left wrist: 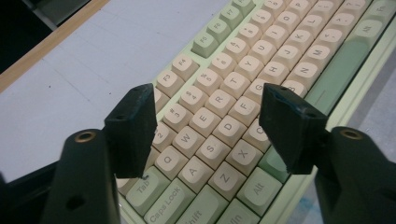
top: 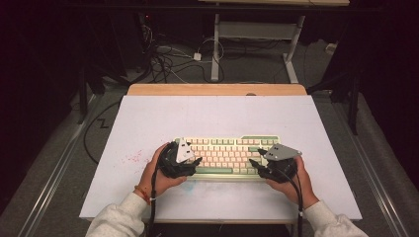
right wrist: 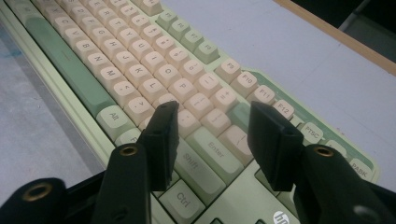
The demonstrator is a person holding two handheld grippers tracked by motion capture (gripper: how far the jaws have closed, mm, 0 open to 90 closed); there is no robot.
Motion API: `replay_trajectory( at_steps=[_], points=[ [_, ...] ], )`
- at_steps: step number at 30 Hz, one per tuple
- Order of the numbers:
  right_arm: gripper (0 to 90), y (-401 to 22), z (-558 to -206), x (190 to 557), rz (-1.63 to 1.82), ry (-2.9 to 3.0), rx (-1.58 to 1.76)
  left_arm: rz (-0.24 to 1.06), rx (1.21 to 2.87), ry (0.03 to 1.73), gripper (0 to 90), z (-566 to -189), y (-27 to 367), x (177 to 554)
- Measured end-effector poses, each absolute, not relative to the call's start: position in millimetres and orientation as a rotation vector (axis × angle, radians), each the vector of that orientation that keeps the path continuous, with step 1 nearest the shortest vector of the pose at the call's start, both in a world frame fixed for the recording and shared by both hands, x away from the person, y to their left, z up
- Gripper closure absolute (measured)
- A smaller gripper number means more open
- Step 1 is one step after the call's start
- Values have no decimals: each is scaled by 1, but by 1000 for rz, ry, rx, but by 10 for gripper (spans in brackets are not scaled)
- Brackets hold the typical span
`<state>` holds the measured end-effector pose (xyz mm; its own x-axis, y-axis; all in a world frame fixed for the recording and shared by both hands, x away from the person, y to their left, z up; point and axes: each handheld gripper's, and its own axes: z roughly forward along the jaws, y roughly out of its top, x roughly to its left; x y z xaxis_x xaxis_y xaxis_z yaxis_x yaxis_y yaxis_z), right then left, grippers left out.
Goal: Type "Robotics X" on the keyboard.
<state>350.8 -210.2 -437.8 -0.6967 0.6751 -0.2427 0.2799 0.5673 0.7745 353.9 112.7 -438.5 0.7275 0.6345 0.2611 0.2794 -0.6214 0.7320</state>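
A pale green keyboard (top: 227, 150) with cream keys lies near the front of the white table top (top: 197, 118). My left gripper (top: 195, 163) hovers over its left end, held in a hand. In the left gripper view, the left gripper (left wrist: 208, 93) stands open above the keyboard (left wrist: 280, 42), over the letter keys near W, E and S, with nothing between its jaws. My right gripper (top: 256, 157) is over the right end. In the right gripper view, the right gripper (right wrist: 215, 109) is open above the Enter and Shift keys of the keyboard (right wrist: 116, 56), gripping nothing.
A wooden strip (top: 217, 90) borders the table's far edge. Red specks (top: 133, 158) mark the surface left of the keyboard. Beyond the table, cables (top: 168, 59) lie on the floor beside a white desk frame (top: 257, 29). Bare table lies behind the keyboard.
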Motion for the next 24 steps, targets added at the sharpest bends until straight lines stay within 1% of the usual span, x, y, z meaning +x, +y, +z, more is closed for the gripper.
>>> replay_trajectory(
  at_steps=[5,13,17,21,24],
  points=[
    [372,-210,-439,351,992,2265,770,676,2253,675,259,-440,111,353],
    [259,-209,-440,351,1003,2234,792,686,2246,660,191,-439,109,351],
    [204,-209,-440,351,992,2222,804,675,2229,646,175,-439,109,350],
    [179,-208,-439,351,1005,2201,808,699,2213,643,171,-438,109,348],
    [178,-207,-438,350,1004,2189,813,715,2210,639,171,-438,108,347]
  ],
)
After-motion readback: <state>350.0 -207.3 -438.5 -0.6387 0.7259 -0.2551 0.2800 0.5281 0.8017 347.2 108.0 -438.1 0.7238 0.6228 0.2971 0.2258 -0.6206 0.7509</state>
